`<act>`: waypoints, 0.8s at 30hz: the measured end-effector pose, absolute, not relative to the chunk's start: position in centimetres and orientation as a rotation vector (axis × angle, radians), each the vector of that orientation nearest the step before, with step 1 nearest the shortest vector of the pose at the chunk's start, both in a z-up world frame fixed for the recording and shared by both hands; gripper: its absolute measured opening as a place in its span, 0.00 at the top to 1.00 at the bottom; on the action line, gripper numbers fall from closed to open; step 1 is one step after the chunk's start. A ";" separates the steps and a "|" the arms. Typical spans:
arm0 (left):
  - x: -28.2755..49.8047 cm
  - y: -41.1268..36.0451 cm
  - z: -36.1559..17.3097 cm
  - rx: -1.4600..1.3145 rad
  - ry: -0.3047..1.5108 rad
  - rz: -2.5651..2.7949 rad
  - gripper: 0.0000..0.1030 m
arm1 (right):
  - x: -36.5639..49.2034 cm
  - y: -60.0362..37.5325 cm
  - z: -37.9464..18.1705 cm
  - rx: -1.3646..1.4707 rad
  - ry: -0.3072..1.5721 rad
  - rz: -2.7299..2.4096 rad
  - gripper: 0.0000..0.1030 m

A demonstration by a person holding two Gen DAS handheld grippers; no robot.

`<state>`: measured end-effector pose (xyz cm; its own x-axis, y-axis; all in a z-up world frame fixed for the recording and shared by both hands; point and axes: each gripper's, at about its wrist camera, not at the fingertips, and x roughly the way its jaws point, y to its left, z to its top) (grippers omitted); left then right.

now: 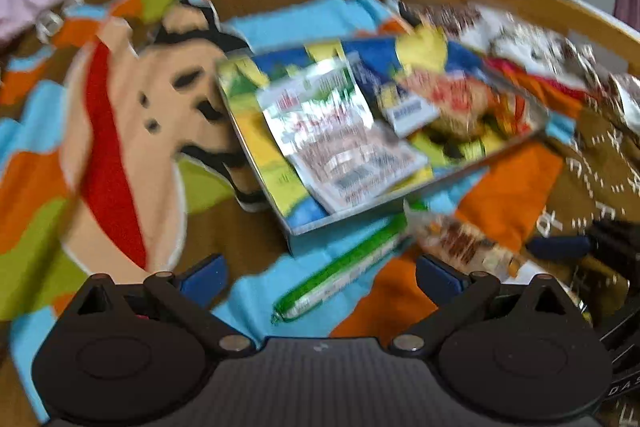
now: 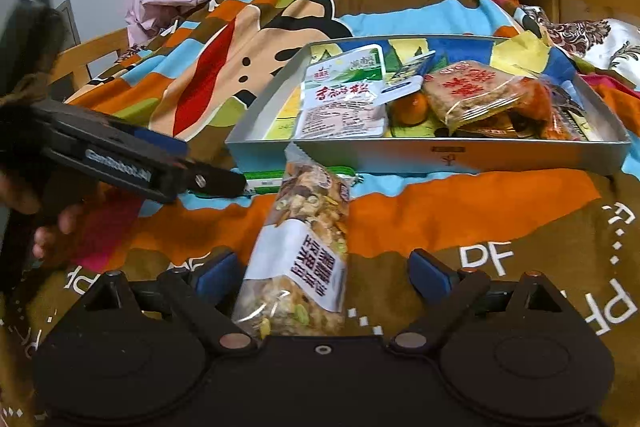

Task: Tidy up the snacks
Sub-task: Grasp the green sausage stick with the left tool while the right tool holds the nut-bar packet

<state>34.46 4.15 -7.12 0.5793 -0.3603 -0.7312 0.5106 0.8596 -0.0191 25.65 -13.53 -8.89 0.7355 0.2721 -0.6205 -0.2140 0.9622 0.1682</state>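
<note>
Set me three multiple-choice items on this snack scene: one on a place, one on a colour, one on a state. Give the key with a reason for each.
1. Where does the nut bar lie?
A. Inside the tray
B. On the blanket, in front of the tray
C. On the pink sheet

2. What colour is the thin sausage stick on the blanket?
A. Green
B. Red
C. Purple

3. How does the right tool stand to the nut bar?
A. Far away from it
B. Lifting it above the tray
C. Open, fingers on either side of it

Key:
1 B: it rests on the orange and brown cloth, outside the tray wall.
2 A: its wrapper is green with a white band.
3 C: the blue fingers flank the bar, with a clear gap on the right side.
</note>
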 end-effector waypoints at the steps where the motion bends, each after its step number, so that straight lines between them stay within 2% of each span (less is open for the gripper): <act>1: 34.7 4.2 -7.4 0.200 0.822 -0.530 0.01 | 25.6 -13.5 -8.9 0.090 0.695 0.268 0.18; 3: 35.0 4.3 -7.7 0.202 0.833 -0.558 0.03 | 25.5 -13.6 -8.7 0.105 0.694 0.273 0.27; 5: 35.3 4.1 -8.0 0.208 0.846 -0.571 0.10 | 25.4 -13.8 -8.6 0.125 0.699 0.275 0.36; 6: 35.4 3.9 -8.1 0.210 0.854 -0.578 0.12 | 25.3 -13.9 -8.5 0.134 0.703 0.274 0.45; 9: 35.5 3.3 -8.2 0.228 0.882 -0.597 0.30 | 25.1 -14.5 -8.1 0.163 0.717 0.279 0.54; 12: 35.4 2.8 -8.2 0.252 0.907 -0.578 0.34 | 24.6 -15.0 -7.7 0.168 0.729 0.280 0.56; 14: 35.4 2.7 -8.2 0.229 0.932 -0.554 0.42 | 24.1 -15.2 -7.4 0.158 0.736 0.278 0.56; 17: 35.0 2.4 -7.7 0.197 0.967 -0.529 0.47 | 23.2 -15.6 -6.8 0.110 0.739 0.272 0.56; 24: 33.4 1.0 -6.4 0.147 1.058 -0.539 0.48 | 20.9 -17.6 -5.8 -0.027 0.731 0.198 0.56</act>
<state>33.37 1.04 -6.38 0.3754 -0.3509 -0.8579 0.4885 0.8615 -0.1386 20.90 -17.63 -5.85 0.7266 0.1697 -0.6658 -0.1887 0.9811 0.0441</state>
